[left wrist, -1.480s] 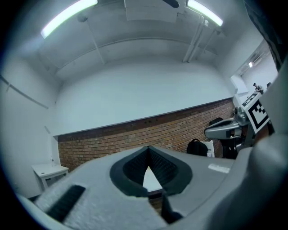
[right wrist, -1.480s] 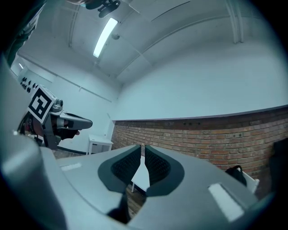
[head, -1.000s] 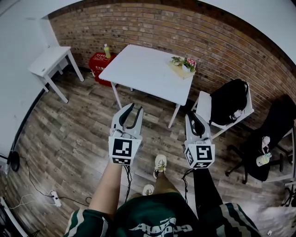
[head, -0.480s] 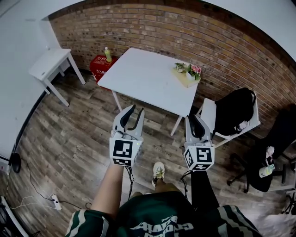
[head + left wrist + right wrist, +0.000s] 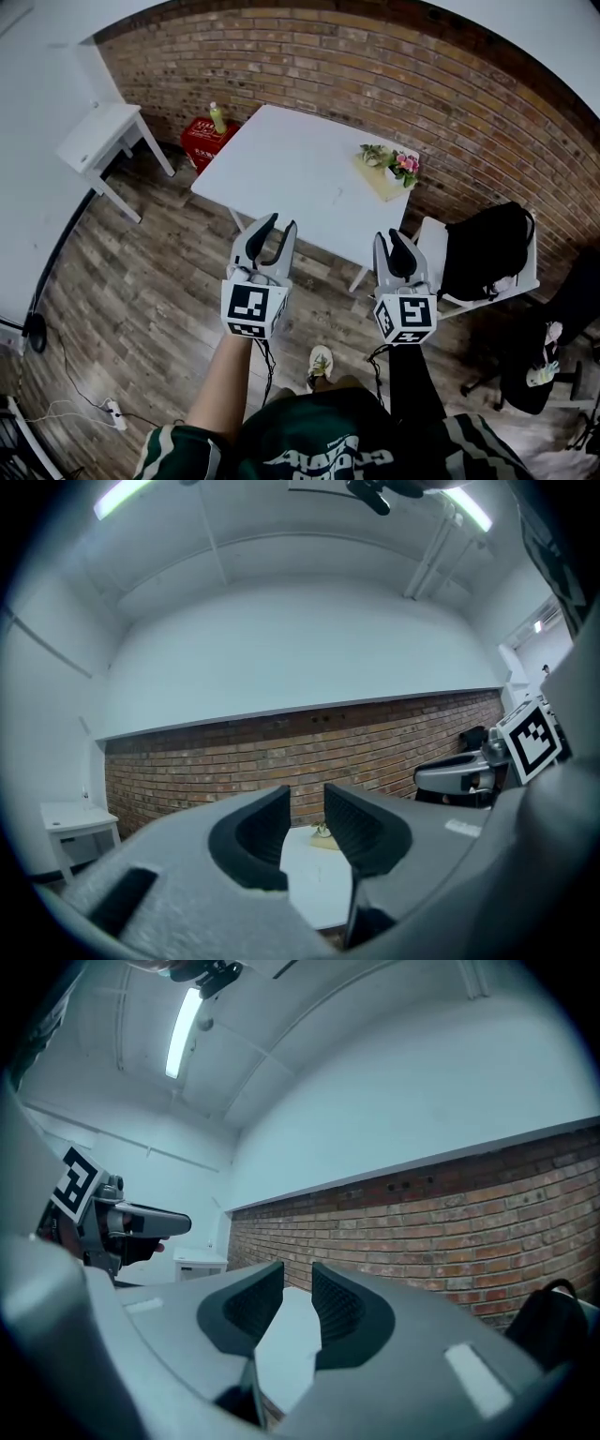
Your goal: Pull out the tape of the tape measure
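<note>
I've been closing on the white table (image 5: 281,159) over the past moment. It sits larger and nearer in the head view than it did a second ago, and the chair with the black bag (image 5: 487,248) has slid out toward the right edge, so the whole rig has moved toward the far brick wall (image 5: 309,66). Both tools ride level ahead of me, above the wooden floor just short of the table's near edge. The left gripper (image 5: 281,222) has just been easing its jaws wider. In its own view they stand clearly apart, with only the tabletop and a strip of wall showing through the gap. The right gripper (image 5: 389,236) has been opening too, but its tongs are spread more narrowly – a slim slot with nothing in it. So neither is pinching anything, and I judge this is still the approach, with the pull not yet begun. The tape measure is the worry, because I can't make it out in any view. The table top looks bare apart from the flower arrangement (image 5: 392,167) on its board at the far right corner, and if the tape measure lies there it is too small to pick out from here. The little side table (image 5: 94,131) at far left and the red crate (image 5: 206,141) with a bottle (image 5: 217,117) show none either. I'd expect to need a closer look at the tabletop before committing either jaw.
</note>
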`<state>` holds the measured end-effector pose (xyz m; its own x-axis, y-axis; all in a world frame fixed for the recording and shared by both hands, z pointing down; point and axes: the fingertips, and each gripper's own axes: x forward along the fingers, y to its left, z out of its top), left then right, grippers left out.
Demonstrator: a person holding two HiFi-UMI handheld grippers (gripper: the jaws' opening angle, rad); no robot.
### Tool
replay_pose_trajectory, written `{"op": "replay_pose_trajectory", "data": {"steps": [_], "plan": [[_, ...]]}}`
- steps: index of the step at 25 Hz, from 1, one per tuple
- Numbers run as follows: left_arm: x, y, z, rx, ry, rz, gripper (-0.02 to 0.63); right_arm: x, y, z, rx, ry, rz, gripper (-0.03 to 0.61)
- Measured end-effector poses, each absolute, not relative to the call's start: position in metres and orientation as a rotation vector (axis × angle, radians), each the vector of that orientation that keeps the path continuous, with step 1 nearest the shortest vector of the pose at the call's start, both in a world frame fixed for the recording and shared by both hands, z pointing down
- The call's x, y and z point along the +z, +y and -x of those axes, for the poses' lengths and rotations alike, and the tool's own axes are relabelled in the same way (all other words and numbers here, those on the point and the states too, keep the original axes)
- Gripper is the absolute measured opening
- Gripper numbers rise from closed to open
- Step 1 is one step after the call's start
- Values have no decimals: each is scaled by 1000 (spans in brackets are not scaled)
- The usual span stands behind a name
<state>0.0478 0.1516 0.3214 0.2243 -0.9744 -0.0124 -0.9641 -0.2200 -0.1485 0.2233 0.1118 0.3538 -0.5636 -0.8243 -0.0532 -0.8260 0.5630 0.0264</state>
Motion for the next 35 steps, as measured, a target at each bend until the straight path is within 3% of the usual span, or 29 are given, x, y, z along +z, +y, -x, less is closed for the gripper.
{"op": "replay_pose_trajectory", "data": {"steps": [17,35], "plan": [[318,22,-34,-131,1889,2380,112,376,-17,-186,-75,2784,1312,155],[336,-108,-7,-130,1504,2629,124,381,-119,-151,-55,2644,1614,173]]}}
